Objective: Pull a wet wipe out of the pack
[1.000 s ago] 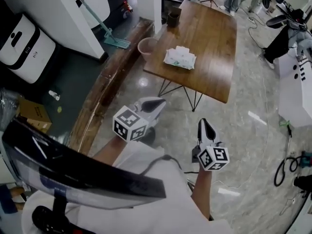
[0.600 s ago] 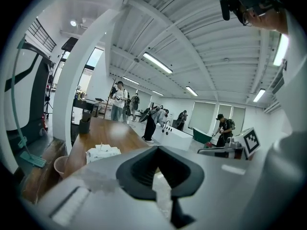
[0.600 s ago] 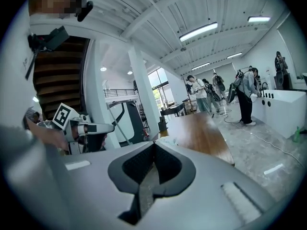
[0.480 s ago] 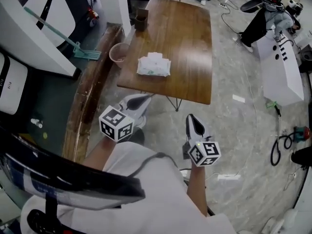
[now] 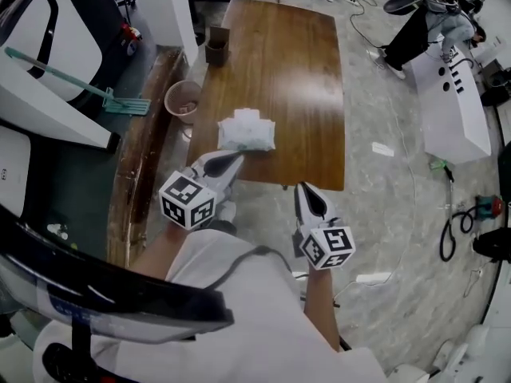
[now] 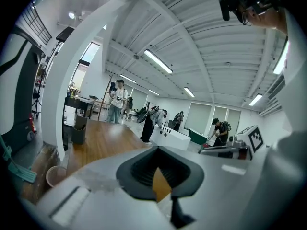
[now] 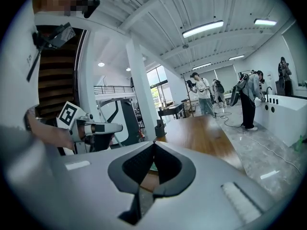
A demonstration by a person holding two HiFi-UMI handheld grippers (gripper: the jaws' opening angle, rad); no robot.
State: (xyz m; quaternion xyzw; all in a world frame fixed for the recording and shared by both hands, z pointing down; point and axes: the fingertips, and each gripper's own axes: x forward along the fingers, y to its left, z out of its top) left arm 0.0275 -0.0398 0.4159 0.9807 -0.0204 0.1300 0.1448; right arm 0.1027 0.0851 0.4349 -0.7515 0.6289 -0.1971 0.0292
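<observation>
The wet wipe pack (image 5: 246, 131), white with green print, lies flat near the near edge of the long wooden table (image 5: 303, 94). In the head view my left gripper (image 5: 231, 159) is held low in front of that edge, its tip just short of the pack, jaws shut and empty. My right gripper (image 5: 304, 191) hangs further right, below the table edge, also shut with nothing in it. The left gripper view shows shut jaws (image 6: 156, 148) with the table (image 6: 103, 140) beyond. The right gripper view shows shut jaws (image 7: 153, 143) and the left gripper (image 7: 91, 128) beside it.
A pink bucket (image 5: 183, 100) stands on the floor left of the table, with a green mop (image 5: 80, 82) beyond it. A dark box (image 5: 215, 45) sits at the table's far left corner. A white counter (image 5: 451, 94) and cables (image 5: 459, 230) are on the right. People stand far back.
The table and pack have come much closer in the head view; the pack now sits right ahead of the left gripper's tip. Both grippers stay shut.
</observation>
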